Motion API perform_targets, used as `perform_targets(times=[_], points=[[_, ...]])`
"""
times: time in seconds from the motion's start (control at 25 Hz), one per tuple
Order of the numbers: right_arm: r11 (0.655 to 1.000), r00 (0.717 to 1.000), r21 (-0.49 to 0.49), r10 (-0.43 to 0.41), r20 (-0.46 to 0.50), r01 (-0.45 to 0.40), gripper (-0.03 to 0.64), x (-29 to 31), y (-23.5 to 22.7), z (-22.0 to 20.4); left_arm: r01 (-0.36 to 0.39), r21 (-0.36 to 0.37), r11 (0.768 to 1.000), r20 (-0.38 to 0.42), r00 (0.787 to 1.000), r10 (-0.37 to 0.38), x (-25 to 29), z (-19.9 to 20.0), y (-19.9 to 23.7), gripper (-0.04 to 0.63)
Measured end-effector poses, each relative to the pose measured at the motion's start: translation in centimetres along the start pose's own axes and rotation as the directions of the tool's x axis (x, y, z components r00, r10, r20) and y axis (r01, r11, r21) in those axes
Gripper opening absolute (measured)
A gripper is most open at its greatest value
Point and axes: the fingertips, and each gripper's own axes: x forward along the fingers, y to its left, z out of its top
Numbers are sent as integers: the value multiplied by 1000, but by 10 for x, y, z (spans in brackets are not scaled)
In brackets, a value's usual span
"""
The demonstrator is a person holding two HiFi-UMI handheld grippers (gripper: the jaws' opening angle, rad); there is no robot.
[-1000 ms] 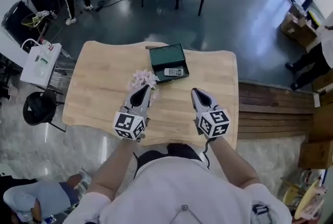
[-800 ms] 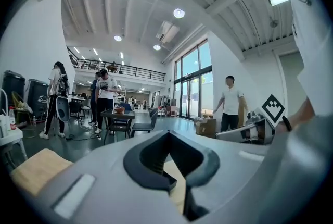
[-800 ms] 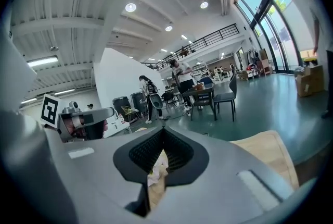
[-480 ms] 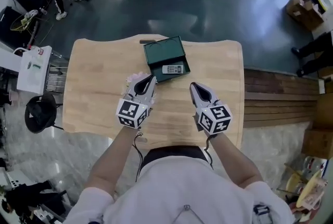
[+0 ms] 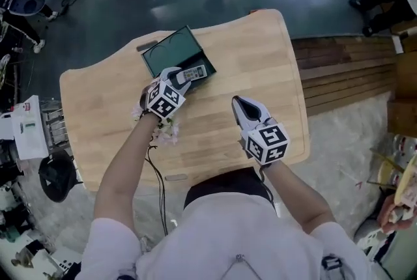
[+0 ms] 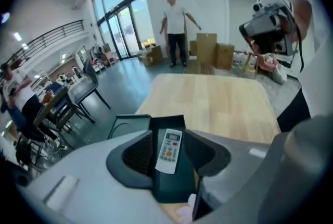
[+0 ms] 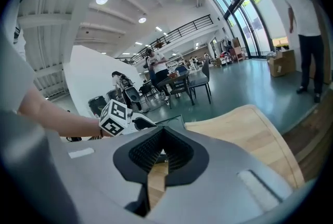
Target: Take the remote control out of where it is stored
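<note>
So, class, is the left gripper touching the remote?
Cannot tell. In the left gripper view the remote lies between the open jaws of the left gripper, its left edge meeting one jaw's outline; neither gap nor contact shows plainly.

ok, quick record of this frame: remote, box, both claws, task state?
remote control: face up inside the green box
green box: lid open, on the wooden table
left claw: open, jaws either side of the remote control, not closed on it
right claw: shut, empty, over bare table, apart from the box
task state: remote control not yet lifted out
</note>
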Motion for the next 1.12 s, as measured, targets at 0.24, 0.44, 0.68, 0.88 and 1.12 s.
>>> perform_targets(times=[0.24, 0.44, 0.68, 0.88, 1.12], points=[[993, 996, 70, -89, -31, 91, 28, -8, -42, -34, 220, 204, 954, -311, 938, -150, 82, -48, 0, 209], [981, 988, 122, -149, -46, 153, 28, -18, -68, -56, 326, 253, 911, -434, 880, -194, 117, -68, -7, 252], [971, 983, 156, -172, -67, 181, 28, -22, -82, -71, 330, 274, 903, -477, 862, -170, 142, -67, -14, 273], [969, 982, 162, -179, -66, 188, 28, -22, -86, -71, 332, 309, 891, -517, 845, -135, 150, -71, -18, 262], [968, 981, 165, -177, -82, 188, 28, -20, -89, -80, 314, 348, 883, -531, 843, -90, 157, -73, -16, 255]])
